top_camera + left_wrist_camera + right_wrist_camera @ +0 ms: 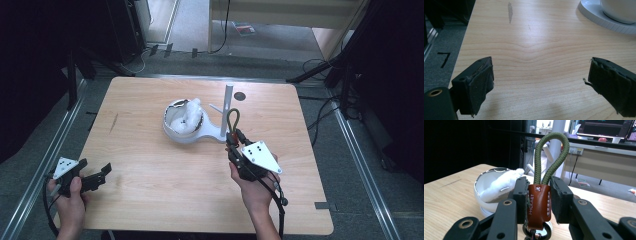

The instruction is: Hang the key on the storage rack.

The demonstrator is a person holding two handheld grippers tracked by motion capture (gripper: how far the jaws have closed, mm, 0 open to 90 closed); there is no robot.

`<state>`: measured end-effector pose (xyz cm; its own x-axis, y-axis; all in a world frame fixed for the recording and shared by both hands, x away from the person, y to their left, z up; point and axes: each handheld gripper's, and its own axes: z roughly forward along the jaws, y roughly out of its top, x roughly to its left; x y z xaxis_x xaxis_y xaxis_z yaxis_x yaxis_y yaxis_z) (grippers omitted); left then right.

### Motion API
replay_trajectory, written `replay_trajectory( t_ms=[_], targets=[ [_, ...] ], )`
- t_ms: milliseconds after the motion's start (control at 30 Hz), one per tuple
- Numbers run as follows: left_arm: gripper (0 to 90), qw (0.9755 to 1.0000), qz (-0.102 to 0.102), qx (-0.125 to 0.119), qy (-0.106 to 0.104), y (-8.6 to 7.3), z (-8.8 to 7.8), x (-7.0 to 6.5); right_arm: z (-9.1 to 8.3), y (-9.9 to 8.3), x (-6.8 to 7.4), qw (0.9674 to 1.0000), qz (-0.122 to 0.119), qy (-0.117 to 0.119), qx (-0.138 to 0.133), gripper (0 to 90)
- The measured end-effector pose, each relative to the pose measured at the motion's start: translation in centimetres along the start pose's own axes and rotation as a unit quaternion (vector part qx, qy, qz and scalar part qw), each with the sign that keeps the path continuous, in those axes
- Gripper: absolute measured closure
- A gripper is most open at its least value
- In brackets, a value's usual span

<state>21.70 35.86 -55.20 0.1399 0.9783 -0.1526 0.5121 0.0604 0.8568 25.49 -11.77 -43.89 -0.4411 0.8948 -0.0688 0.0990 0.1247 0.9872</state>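
Note:
My right gripper [538,195] is shut on a keychain [538,203]: a brown leather tab with an olive-green cord loop [551,155] standing up above the jaws and a metal ring below. In the high view the right gripper [234,136] holds the keychain [232,120] just in front of the upright post [228,107] of a white stand, which has a short peg on its side. A white bowl [181,131] on the stand's base holds a fluffy white item [191,111]. My left gripper [101,172] rests open at the table's front left corner, its pads [480,82] wide apart over bare wood.
The wooden table [150,165] has a dark round mark [240,96] near the far edge behind the post. The stand's white base [604,17] lies far ahead in the left gripper view. Cables and tripod legs lie on the floor around the table.

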Motion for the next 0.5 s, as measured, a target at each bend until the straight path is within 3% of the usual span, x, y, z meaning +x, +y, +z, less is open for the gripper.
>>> replay_trajectory(
  t_ms=[233,500],
  targets=[
    [7.0,1.0000,-0.002,0.000,0.000,0.0,0.0,0.0,1.0,0.5,0.7,0.9999,-0.007,0.008,0.000,69.0],
    [7.0,1.0000,-0.002,0.000,0.000,0.0,0.0,0.0,2.1,0.4,0.5,0.9999,-0.005,0.001,0.010,68.9]
  ],
)
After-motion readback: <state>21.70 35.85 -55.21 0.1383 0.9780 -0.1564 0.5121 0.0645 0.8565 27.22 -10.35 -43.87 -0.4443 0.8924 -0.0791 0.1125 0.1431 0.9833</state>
